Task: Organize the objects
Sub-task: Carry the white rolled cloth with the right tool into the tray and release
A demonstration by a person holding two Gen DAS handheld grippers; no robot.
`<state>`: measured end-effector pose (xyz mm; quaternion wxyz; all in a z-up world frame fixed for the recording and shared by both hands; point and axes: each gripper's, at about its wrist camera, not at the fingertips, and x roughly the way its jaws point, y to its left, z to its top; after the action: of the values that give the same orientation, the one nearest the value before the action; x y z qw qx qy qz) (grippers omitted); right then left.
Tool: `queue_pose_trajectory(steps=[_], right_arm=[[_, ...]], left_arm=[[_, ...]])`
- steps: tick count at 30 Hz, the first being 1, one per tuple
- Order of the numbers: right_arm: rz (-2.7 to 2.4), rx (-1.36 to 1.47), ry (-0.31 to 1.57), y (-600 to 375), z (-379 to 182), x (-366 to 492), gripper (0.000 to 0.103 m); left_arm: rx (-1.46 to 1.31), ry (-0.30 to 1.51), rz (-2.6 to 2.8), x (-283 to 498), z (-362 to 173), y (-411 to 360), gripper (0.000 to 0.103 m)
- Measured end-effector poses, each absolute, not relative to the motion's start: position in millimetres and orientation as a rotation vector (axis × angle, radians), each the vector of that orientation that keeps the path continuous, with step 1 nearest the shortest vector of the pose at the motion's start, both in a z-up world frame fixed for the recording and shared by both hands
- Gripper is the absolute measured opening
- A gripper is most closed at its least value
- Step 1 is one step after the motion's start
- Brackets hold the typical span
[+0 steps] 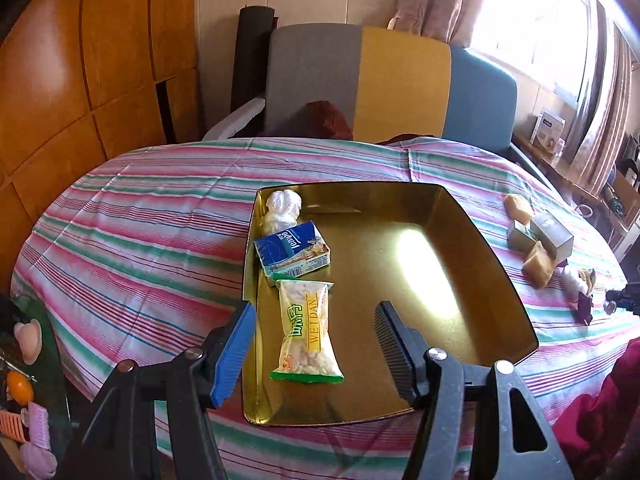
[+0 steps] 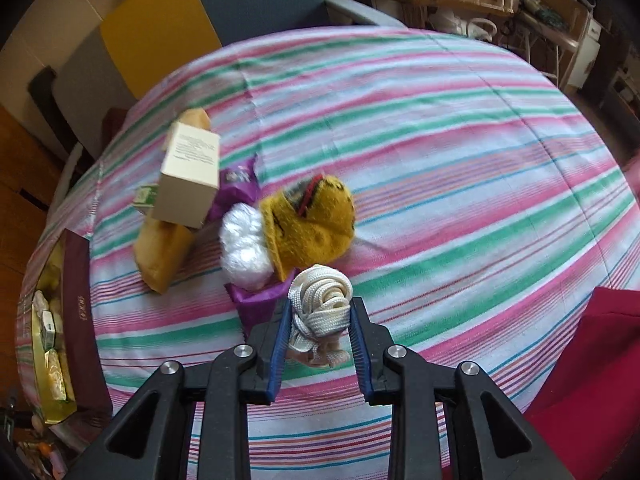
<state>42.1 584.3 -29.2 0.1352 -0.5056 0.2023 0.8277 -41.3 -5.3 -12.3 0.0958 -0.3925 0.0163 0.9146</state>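
Round table under a striped cloth (image 1: 160, 216) of pink, green and white, with a sofa in grey, yellow and blue (image 1: 400, 92) behind it at 12 o'clock. On the cloth a gold tray (image 1: 460, 248), holding along its 9 o'clock wall a white crumpled bag (image 1: 282, 206), a blue carton (image 1: 292, 252) and a snack packet marked WEIDAN (image 1: 306, 336). Left gripper (image 1: 314, 344) held low over the tray's near part, pointing toward 12 o'clock, jaws spread wide on both sides of the snack packet without touching it, nothing held. Right gripper (image 2: 320, 336) raised above the cloth and tilted downward, jaws pressed on a bundle of white cord (image 2: 320, 304), which fills the gap between them. Just past the cord, at 11 o'clock, a yellow plush toy (image 2: 316, 220) touching a white fluffy ball (image 2: 244, 248), both on purple wrapping (image 2: 256, 298). Further toward 10 o'clock a cream box (image 2: 188, 176) leaning on a yellow sponge-like block (image 2: 164, 256).
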Motion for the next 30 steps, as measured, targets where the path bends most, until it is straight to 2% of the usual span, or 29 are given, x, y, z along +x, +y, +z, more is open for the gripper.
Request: queue_pose_trajectory(steps=[2, 9, 17, 25, 30], right_arm=[[2.442, -1.444, 0.593, 554, -47, 3, 0.029], [2.715, -1.442, 0.495, 471, -4, -31, 0.029], [3.097, -1.665, 0.352, 299, 10, -80, 0.029], [3.192, -2.067, 0.194, 126, -47, -94, 0.029], [3.088, -2.271, -0.007, 64, -94, -87, 0.029]], left_arm=[[-1.166, 0.039, 2.712, -40, -13, -7, 0.062], [-1.206, 0.006, 2.718, -40, -21, -18, 0.062], [-1.278, -0.11, 2.778, -44, -29, -65, 0.062], [-1.358, -0.265, 2.873, -43, -42, -122, 0.062], [-1.371, -0.3, 2.865, -44, -48, -131, 0.062]])
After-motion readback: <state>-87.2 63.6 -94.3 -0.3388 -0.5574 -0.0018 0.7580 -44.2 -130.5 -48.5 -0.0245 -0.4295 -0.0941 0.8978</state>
